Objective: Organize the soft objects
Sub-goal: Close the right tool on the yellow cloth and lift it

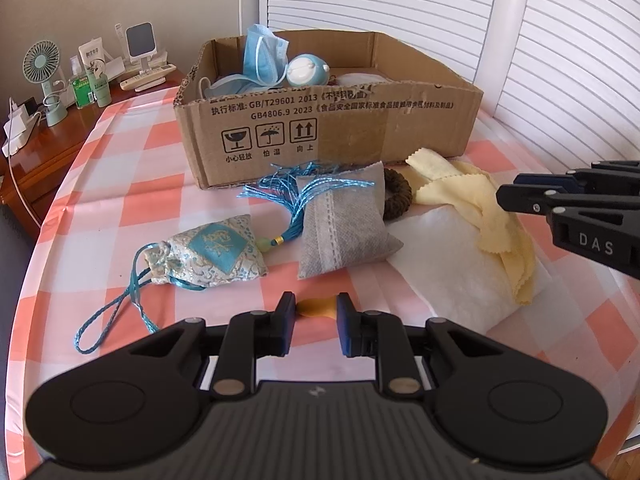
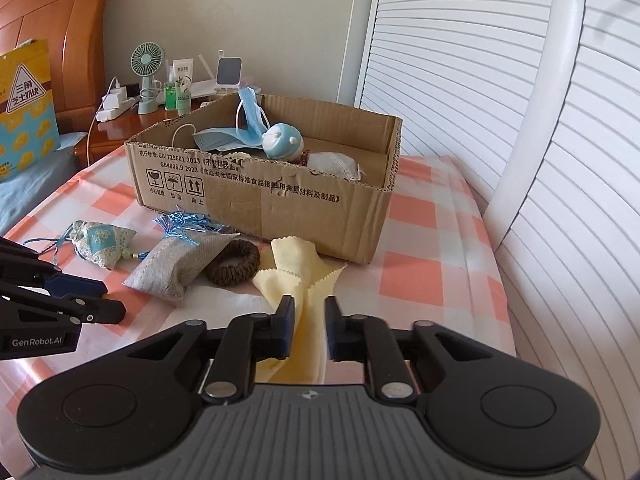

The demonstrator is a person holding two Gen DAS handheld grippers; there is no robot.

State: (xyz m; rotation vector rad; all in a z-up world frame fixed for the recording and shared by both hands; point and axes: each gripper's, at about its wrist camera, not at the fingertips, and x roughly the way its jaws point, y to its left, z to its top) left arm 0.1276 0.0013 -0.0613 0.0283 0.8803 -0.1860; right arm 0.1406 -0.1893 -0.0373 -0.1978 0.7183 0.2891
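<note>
A cardboard box (image 1: 360, 136) stands at the back of the checked table and holds blue face masks (image 1: 264, 58), a round blue toy (image 1: 306, 72) and a white cloth. It also shows in the right wrist view (image 2: 280, 208). In front lie a patterned sachet (image 1: 216, 252) with blue tassel, a grey pouch (image 1: 344, 224), a brown hair tie (image 1: 398, 196), a yellow cloth (image 1: 492, 208) and a white pad (image 1: 452, 264). My left gripper (image 1: 316, 328) is open, low over a small orange thing (image 1: 318, 307). My right gripper (image 2: 309, 328) is open around the yellow cloth (image 2: 304, 280).
A wooden nightstand (image 1: 44, 148) at the left carries a small fan (image 1: 42, 66), bottles and chargers. White louvred doors (image 2: 500, 80) stand behind and to the right. A bed headboard (image 2: 60, 40) and a yellow bag (image 2: 24, 108) are at the far left.
</note>
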